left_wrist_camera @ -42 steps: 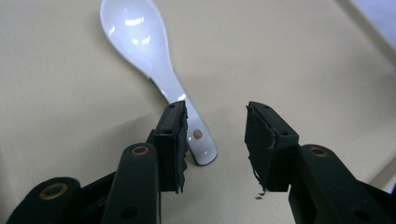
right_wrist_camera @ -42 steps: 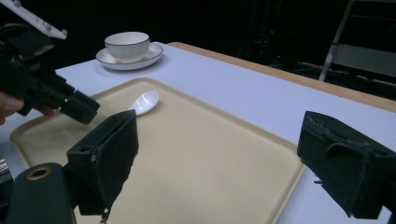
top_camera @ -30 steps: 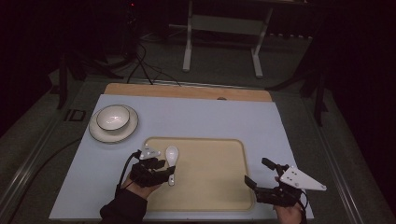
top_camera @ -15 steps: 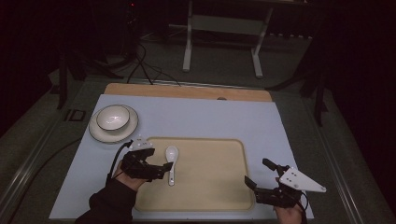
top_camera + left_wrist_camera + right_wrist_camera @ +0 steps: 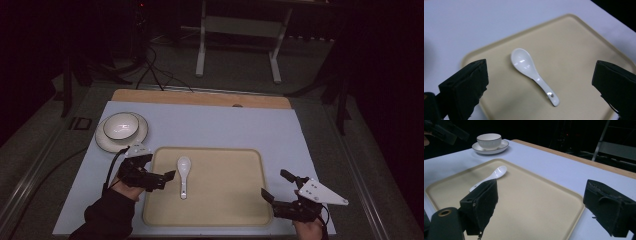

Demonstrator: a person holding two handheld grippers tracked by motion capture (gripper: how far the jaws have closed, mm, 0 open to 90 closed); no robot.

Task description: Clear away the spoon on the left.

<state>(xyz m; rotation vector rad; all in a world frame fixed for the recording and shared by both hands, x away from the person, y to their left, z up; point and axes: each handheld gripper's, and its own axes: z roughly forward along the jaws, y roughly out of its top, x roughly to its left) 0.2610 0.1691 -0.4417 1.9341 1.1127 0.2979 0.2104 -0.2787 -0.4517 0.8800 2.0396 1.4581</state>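
A white ceramic spoon (image 5: 183, 175) lies on the beige tray (image 5: 225, 200), bowl end toward the far side. My left gripper (image 5: 159, 169) hovers open at the tray's left edge, just left of the spoon and not touching it. In the left gripper view the spoon (image 5: 524, 61) lies between and beyond the wide-apart jaws of the left gripper (image 5: 540, 71). My right gripper (image 5: 275, 185) is open at the tray's front right corner, holding nothing. In the right gripper view the right gripper (image 5: 541, 192) faces across the tray (image 5: 529, 202) toward the spoon (image 5: 496, 173).
A white bowl (image 5: 121, 125) sits on a saucer (image 5: 107, 142) at the back left of the pale mat (image 5: 225, 127); both bowl (image 5: 489, 140) and saucer (image 5: 502, 146) show in the right gripper view. A wooden strip (image 5: 200, 98) runs along the far edge. A metal stand (image 5: 237, 30) is behind.
My left gripper has drawn back to the left, away from the spoon, which stays on the tray. The right gripper has not moved.
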